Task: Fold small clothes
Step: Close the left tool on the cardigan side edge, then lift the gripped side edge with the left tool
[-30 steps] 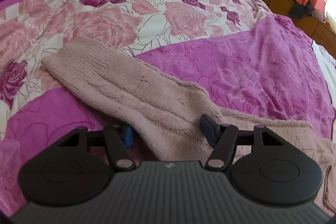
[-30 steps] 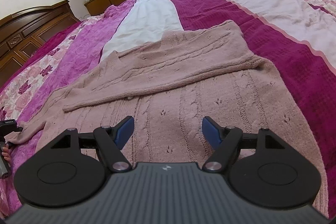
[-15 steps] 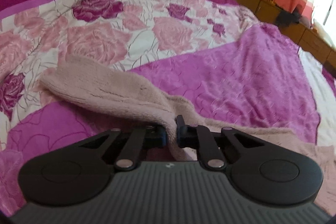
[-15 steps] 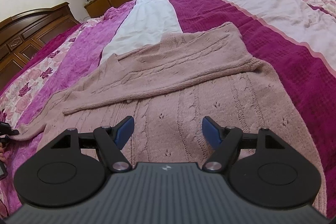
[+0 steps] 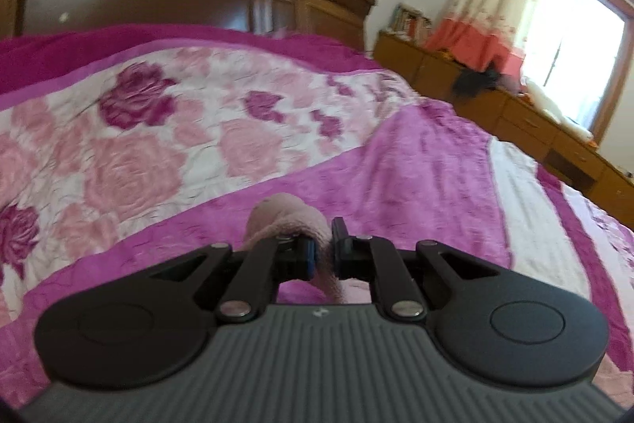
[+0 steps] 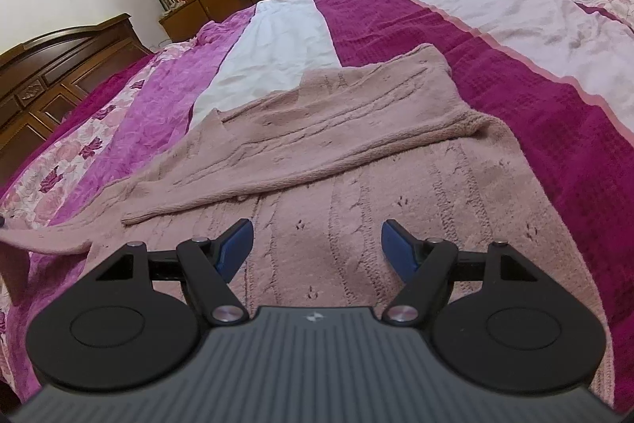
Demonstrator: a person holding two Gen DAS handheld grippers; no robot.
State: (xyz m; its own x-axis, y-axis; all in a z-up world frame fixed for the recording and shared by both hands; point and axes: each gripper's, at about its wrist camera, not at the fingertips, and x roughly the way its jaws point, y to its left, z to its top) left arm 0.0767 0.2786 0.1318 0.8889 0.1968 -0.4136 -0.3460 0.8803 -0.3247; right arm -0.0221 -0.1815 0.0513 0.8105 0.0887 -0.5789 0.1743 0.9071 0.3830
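Sweater [image 6: 356, 161] sleeve pinched by left gripper [image 5: 323, 256] above bedspread [image 5: 416, 177].

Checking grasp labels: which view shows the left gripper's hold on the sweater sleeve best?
Left wrist. The left gripper is shut on a bunched fold of the sleeve, right between its pads. The right wrist view shows only the sleeve trailing off frame at the left edge of the sweater; the grasp itself is out of view.
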